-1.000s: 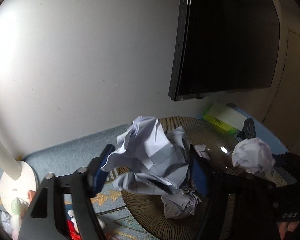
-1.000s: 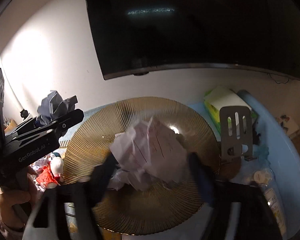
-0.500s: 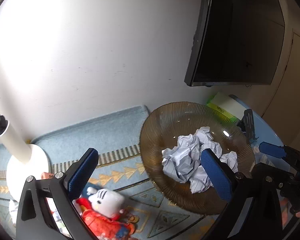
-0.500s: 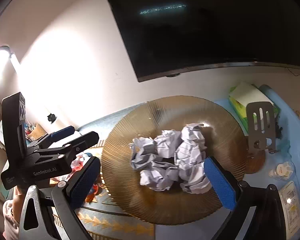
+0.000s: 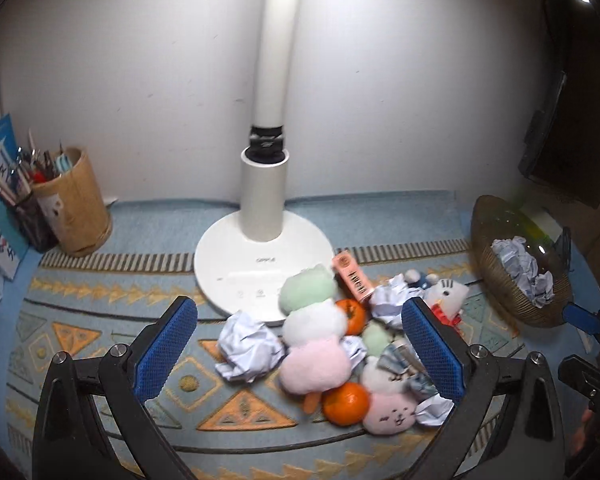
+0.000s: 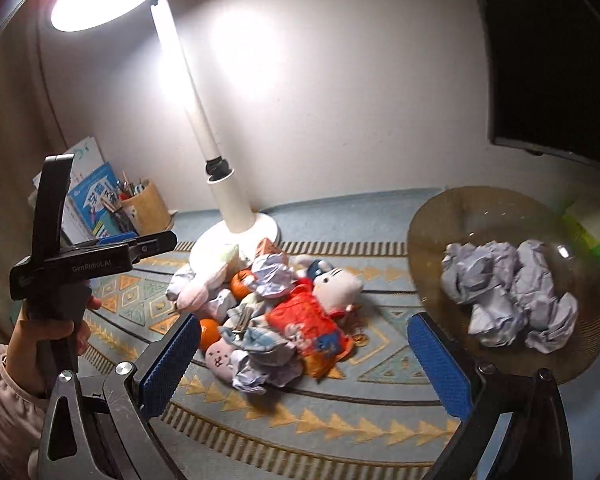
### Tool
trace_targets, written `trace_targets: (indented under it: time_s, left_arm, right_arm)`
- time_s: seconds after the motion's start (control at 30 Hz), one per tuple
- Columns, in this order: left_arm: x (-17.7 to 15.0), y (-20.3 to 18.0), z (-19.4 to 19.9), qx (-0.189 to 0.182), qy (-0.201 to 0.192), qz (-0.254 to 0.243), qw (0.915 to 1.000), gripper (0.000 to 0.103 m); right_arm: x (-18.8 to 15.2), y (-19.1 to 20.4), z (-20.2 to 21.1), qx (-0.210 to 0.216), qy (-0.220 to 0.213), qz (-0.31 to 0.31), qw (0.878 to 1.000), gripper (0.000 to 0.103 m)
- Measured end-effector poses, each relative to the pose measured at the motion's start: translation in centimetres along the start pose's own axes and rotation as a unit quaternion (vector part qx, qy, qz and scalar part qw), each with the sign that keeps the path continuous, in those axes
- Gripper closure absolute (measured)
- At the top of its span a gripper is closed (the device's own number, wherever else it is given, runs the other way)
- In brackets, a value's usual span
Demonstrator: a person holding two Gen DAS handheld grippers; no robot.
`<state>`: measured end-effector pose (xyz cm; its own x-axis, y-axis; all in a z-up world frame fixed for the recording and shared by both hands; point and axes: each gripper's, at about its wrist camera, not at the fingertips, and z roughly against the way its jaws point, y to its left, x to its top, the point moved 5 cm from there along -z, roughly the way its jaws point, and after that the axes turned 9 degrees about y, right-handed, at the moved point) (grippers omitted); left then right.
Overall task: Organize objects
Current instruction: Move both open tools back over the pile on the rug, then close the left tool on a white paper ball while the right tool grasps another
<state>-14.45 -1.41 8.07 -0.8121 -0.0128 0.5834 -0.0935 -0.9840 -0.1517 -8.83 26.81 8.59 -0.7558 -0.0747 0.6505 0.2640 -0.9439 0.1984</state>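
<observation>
Both grippers, left gripper (image 5: 300, 348) and right gripper (image 6: 304, 364), gape wide and empty above a heap of toys and oranges (image 6: 268, 312) on the worktop. Crumpled paper balls (image 6: 508, 288) (several) lie in the amber bowl (image 6: 460, 216) at right.

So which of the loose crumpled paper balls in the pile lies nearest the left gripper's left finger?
The big white paper ball at the pile's left edge, just in front of the lamp base. The other loose balls sit further right, among the plush toys and oranges.

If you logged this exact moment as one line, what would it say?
left gripper: open, empty | right gripper: open, empty | crumpled paper: in bowl | toy pile: on mat
</observation>
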Motion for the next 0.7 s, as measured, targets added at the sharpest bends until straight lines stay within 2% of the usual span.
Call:
trace_targets:
  time_s: [0.1, 0.23, 0.47, 0.57, 0.7]
  left_arm:
    - [-1.9, 4.3, -1.7, -0.011, 0.02, 0.044, 0.9988, 0.0]
    - [-3.3, 6.4, -4.3, -0.016, 0.026, 0.07, 0.997, 0.0]
    - [-3.7, 6.9, -8.2, -0.042, 0.054, 0.088, 0.9938, 0.0]
    - [-3.3, 6.5, -8.5, -0.033, 0.037, 0.077, 0.9959, 0.0]
    - [-3.2, 6.0, -8.8, -0.009, 0.032, 0.066, 0.9973, 0.0]
  right_arm:
    - [-2.0, 1.7, -2.8, 0.015, 0.013, -0.01, 1.0, 0.0]
    - [-4.2, 2.6, -6.2, 0.047, 0.029, -0.034, 0.998, 0.0]
    - [-5.9, 2.1, -10.8, 0.046, 0.06, -0.074, 0.994, 0.0]
    - [-5.4, 2.1, -11.1, 0.04, 0.063, -0.07, 0.995, 0.0]
    - [-5.4, 2.8, -11.8, 0.003, 0.075, -0.046, 0.996, 0.0]
